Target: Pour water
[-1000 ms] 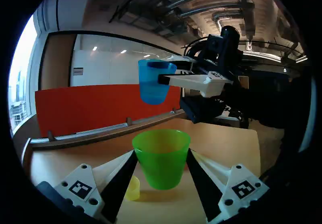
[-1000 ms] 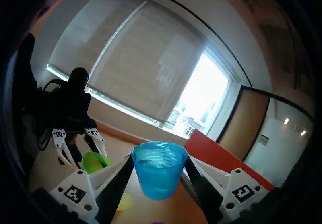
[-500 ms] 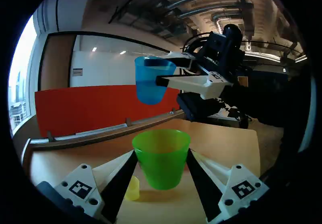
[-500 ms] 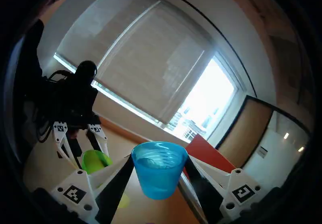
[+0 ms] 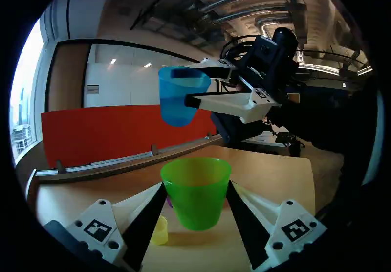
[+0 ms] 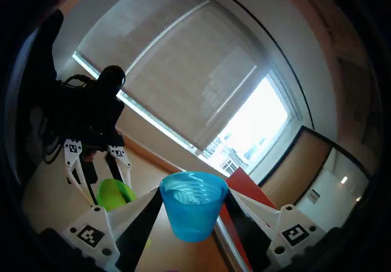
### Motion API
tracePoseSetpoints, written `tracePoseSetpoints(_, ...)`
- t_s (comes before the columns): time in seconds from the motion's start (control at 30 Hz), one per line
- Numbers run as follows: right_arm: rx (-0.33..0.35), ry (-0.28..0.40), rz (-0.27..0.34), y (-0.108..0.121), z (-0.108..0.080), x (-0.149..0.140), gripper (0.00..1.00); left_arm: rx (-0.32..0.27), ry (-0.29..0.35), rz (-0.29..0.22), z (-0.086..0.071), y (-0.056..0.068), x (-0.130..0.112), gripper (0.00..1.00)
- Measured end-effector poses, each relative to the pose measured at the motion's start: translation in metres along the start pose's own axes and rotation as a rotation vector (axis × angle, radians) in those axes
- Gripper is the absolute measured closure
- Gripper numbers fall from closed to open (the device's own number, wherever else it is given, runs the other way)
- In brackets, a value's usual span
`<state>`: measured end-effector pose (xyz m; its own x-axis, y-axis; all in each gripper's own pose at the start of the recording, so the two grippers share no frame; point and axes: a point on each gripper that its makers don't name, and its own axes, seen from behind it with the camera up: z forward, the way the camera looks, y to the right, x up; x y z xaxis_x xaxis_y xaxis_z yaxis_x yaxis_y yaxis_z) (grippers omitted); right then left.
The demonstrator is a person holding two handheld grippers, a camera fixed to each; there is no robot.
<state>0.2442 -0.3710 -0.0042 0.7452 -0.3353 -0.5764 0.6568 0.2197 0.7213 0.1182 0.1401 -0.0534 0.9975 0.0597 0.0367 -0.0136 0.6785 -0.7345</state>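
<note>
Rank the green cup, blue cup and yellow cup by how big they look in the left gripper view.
1. green cup, nearest the camera
2. blue cup, farther off, so true size is unsure
3. yellow cup, partly hidden

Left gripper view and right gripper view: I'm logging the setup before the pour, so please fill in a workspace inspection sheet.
Surface: light wooden table, bare toward its far edge.
Job's things: translucent blue plastic cup with water inside, held raised, higher than the translucent green plastic cup.
Clutter: small yellow plastic cup on the table beside the green cup; a purple bit behind it, too hidden to identify.
Grippers: left gripper shut on the green cup; right gripper shut on the blue cup.
Cables: black cables looped on the right gripper's body.
Surroundings: orange-red partition, window with a lowered blind, ceiling pipes.
</note>
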Motion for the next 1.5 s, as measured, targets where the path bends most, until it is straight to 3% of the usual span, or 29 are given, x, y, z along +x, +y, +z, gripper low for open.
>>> tracePoseSetpoints(1.5,0.020,-0.047,-0.268,-0.006,0.011,0.007,0.10,-0.004,0.022,0.012,-0.001,0.005,0.004,0.16)
